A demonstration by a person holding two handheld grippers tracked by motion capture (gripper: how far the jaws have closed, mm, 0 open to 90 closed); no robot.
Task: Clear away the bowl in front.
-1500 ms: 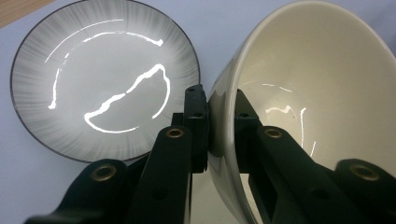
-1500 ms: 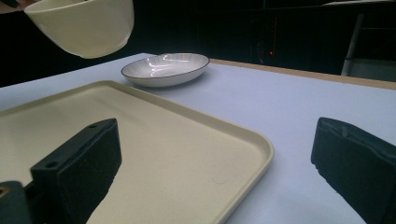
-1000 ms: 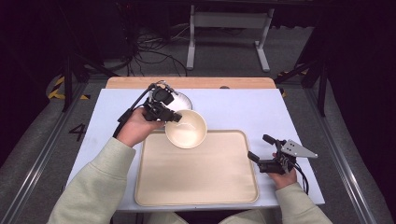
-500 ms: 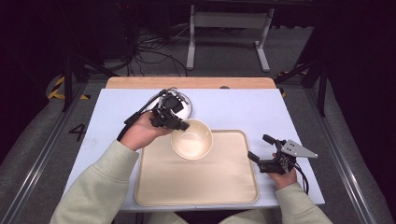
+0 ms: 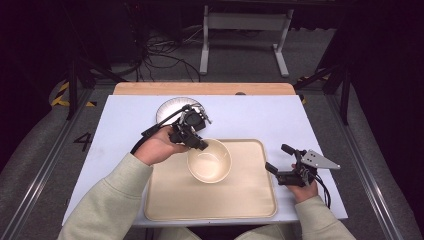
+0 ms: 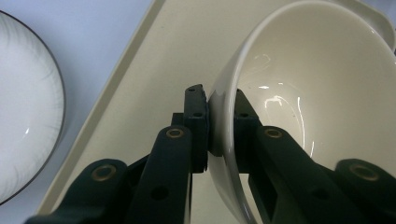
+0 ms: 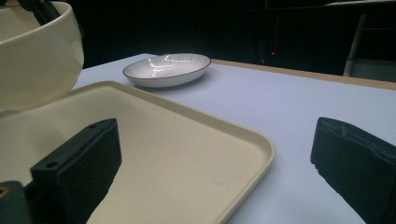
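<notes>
A cream bowl (image 5: pixel 210 160) hangs over the back middle of the beige tray (image 5: pixel 250 200), held by its near-left rim. My left gripper (image 5: pixel 196 144) is shut on that rim; in the left gripper view the rim of the bowl (image 6: pixel 224 107) is pinched between the two black jaws of the gripper (image 6: pixel 219 116), above the tray (image 6: pixel 140 93). My right gripper (image 5: pixel 277 159) stands open at the tray's right edge, nothing between its fingers. In the right gripper view the bowl (image 7: pixel 32 56) floats above the tray (image 7: pixel 187 154) at the upper left.
A white plate with a dark rim (image 5: pixel 172 109) lies on the pale blue tabletop behind the tray, also seen as the plate (image 7: pixel 166 69) and the plate (image 6: pixel 23 140). A wooden strip (image 5: pixel 200 89) edges the table's far side. Cables lie on the floor beyond.
My left gripper has carried the bowl to the right and toward the person, from beside the plate to above the tray. The right gripper has stayed put.
</notes>
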